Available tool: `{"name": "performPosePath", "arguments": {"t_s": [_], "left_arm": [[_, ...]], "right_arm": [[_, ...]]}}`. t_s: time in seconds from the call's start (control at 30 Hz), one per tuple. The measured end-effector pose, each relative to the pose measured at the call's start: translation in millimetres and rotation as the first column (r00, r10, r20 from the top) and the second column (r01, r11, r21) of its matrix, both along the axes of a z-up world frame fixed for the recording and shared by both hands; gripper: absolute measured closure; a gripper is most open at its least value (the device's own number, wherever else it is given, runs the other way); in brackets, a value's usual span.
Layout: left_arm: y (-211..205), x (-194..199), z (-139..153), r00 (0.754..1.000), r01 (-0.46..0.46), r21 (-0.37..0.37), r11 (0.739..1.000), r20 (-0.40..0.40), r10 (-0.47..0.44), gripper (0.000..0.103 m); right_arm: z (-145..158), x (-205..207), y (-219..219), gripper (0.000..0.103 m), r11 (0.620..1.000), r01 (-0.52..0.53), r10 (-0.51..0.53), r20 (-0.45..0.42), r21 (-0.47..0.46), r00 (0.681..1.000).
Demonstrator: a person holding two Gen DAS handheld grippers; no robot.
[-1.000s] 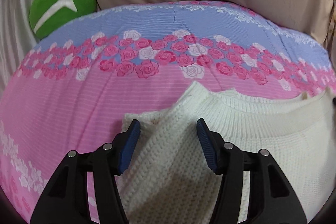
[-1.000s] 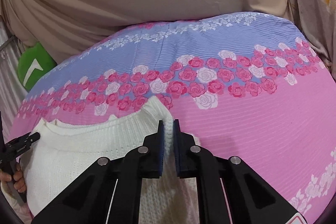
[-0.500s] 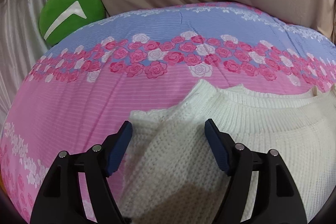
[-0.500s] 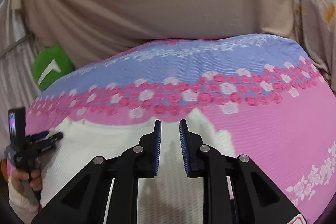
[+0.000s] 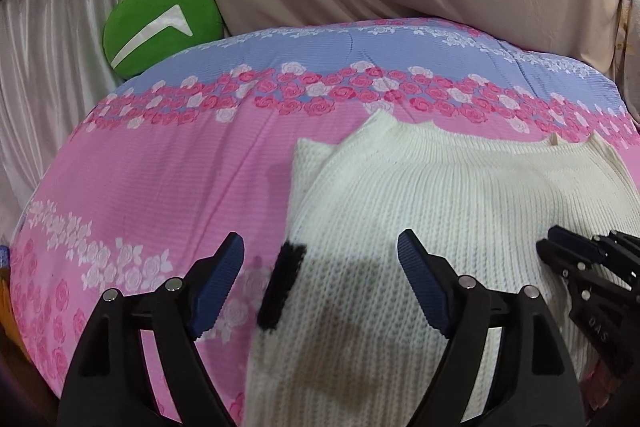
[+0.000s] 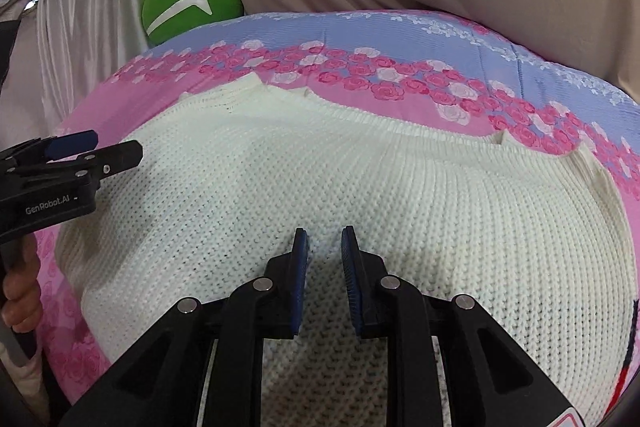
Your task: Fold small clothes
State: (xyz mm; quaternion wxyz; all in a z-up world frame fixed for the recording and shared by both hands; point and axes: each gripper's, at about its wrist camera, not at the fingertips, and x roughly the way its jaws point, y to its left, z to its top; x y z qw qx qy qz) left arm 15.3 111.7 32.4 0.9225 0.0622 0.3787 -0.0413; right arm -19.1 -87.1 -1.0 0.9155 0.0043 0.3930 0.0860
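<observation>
My left gripper [image 5: 320,279] has just been opening, jaws wide w/ nothing pinched, over the white knit sweater's [image 6: 360,187] left edge. Right gripper [image 6: 323,259] has a narrow gap, gripping nothing, above the sweater's middle. Sweater lies flat on the pink floral bedspread [image 5: 160,187].

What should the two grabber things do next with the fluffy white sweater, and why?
Probably lower the left gripper onto the white knitted sweater's left edge and close. Its jaws have just been opening and stand wide with nothing between them. The right gripper is slightly open, holding nothing. The sweater lies loose on the pink flowered bedcover, ready for another fold.
</observation>
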Motion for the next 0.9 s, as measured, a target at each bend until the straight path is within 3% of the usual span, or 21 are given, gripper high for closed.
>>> {"name": "performPosePath", "arguments": {"t_s": [0.23, 0.37, 0.5, 0.6, 0.7, 0.83, 0.9], "left_arm": [[16.1, -6.7, -9.1, 0.999, -0.049, -0.022, 0.999, -0.023, 0.048, 0.013], [34.0, -6.3, -18.6, 0.994, -0.091, -0.060, 0.994, -0.069, 0.086, 0.008], [49.8, -1.7, -34.3, 0.986, -0.091, -0.176, 0.980, -0.155, 0.063, 0.006], [59.5, 3.5, -40.6, 0.979, -0.101, -0.292, 0.951, -0.200, 0.043, 0.006], [58.6, 4.2, -39.1, 0.980, -0.094, -0.342, 0.935, -0.197, 0.026, 0.006], [49.2, 6.7, -37.5, 0.980, -0.048, -0.390, 0.920, -0.195, -0.031, 0.013], [41.9, 7.6, -35.5, 0.978, -0.027, -0.406, 0.913, -0.202, -0.061, 0.027]], "right_arm": [[-4.3, -5.8, 3.7, 0.083, 0.999, 0.001, 0.002, 0.055, -0.053, 0.998], [-4.5, -4.8, -1.2, 0.083, 1.000, -0.002, 0.003, 0.056, -0.019, 0.998], [-4.7, -4.1, -4.1, 0.083, 1.000, -0.002, 0.001, 0.050, 0.014, 0.999], [-4.6, -4.7, -3.5, 0.083, 1.000, -0.001, 0.001, 0.052, 0.010, 0.999], [-4.8, -4.7, -3.5, 0.083, 1.000, -0.002, 0.001, 0.051, 0.017, 0.999], [-5.2, -4.9, -4.6, 0.083, 0.999, -0.004, 0.002, 0.050, 0.032, 0.999], [-5.2, -5.0, -6.0, 0.083, 0.999, -0.004, 0.002, 0.050, 0.044, 0.999]]}}
